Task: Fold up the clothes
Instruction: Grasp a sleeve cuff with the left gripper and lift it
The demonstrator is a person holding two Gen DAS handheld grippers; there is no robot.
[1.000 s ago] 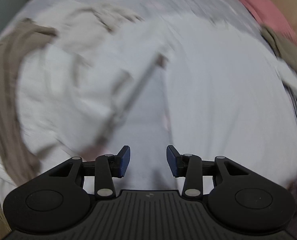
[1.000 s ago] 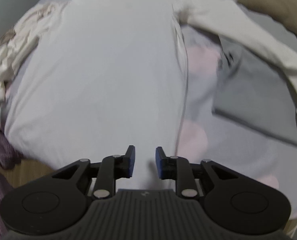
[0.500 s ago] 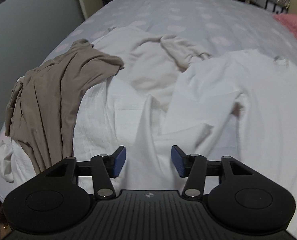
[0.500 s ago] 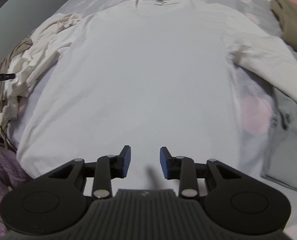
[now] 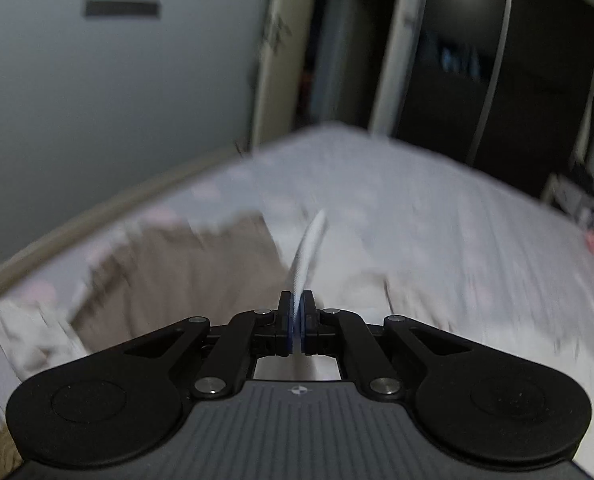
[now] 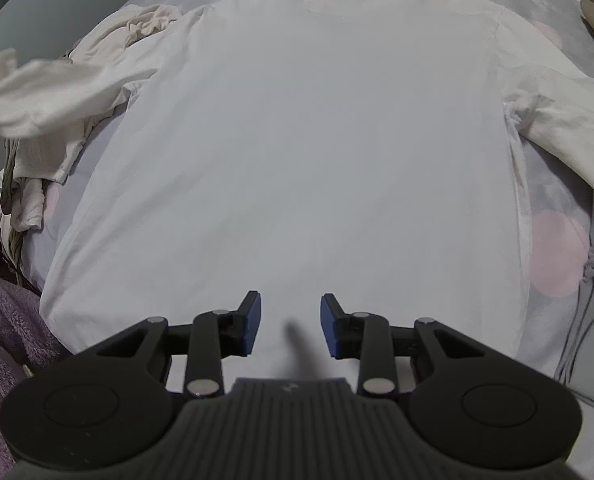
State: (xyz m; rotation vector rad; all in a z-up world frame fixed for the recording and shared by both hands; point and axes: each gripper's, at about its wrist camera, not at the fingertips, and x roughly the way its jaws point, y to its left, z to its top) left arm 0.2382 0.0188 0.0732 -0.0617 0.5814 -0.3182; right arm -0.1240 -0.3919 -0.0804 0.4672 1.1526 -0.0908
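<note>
The left gripper (image 5: 296,322), seen spread over the heaped clothes half a second ago, is now pressed together on a thin fold of white cloth, evidently the left sleeve (image 6: 45,96) of the white long-sleeved shirt (image 6: 297,140), which is seen lifted and blurred at the left edge of the right wrist view. The shirt is laid flat, collar away, on the spotted bed sheet (image 6: 557,256). The right gripper (image 6: 291,326) is held spread just above the hem, with nothing pinched. A sleeve fold across the body is judged to be starting; the beige garment (image 5: 185,276) is left beside it.
</note>
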